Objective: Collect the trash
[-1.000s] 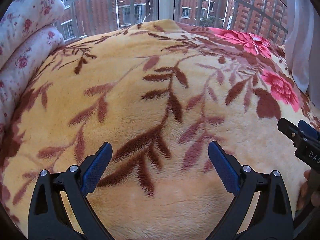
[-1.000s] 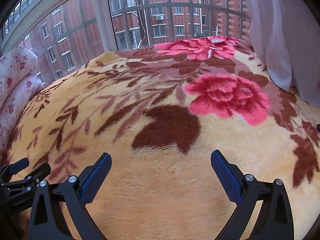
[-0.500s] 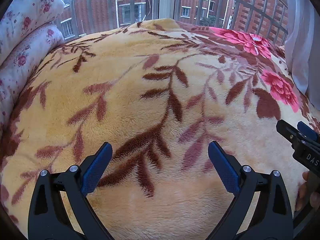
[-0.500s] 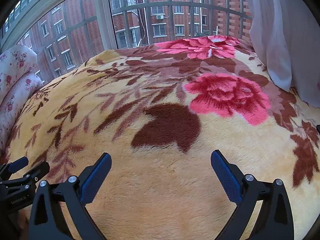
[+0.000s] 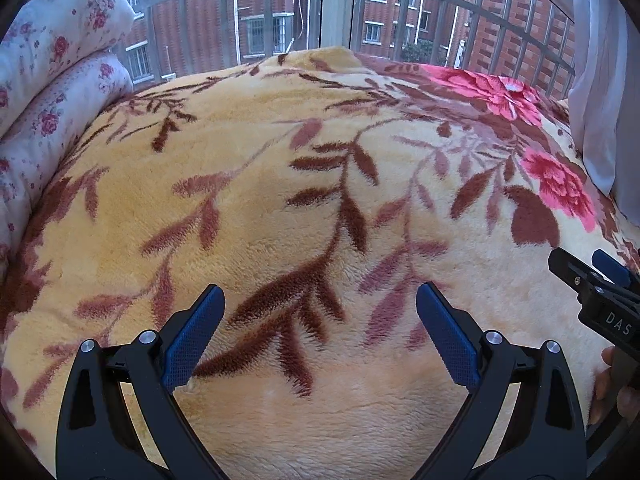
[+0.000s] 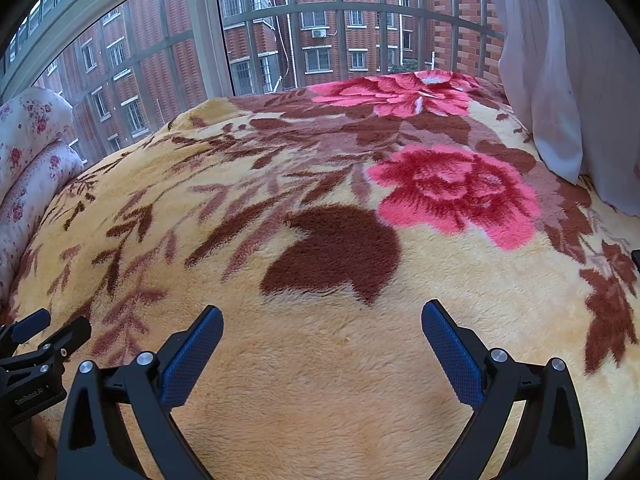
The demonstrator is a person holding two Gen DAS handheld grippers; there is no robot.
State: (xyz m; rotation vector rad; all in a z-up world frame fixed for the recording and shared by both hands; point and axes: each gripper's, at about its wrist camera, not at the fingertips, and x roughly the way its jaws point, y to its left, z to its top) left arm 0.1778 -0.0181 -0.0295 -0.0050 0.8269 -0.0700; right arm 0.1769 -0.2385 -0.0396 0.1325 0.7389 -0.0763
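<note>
No trash shows in either view. My left gripper is open and empty, held low over a yellow plush blanket with brown leaves and pink roses. My right gripper is also open and empty over the same blanket, near a large brown leaf and a pink rose. The right gripper's body shows at the right edge of the left wrist view; the left gripper's body shows at the lower left of the right wrist view.
White floral pillows are stacked at the left of the bed. A white curtain hangs at the right. A barred window facing brick buildings stands behind the bed.
Both views have tilted up slightly, so the blanket sits lower in frame and more window shows. Both grippers stay open.
</note>
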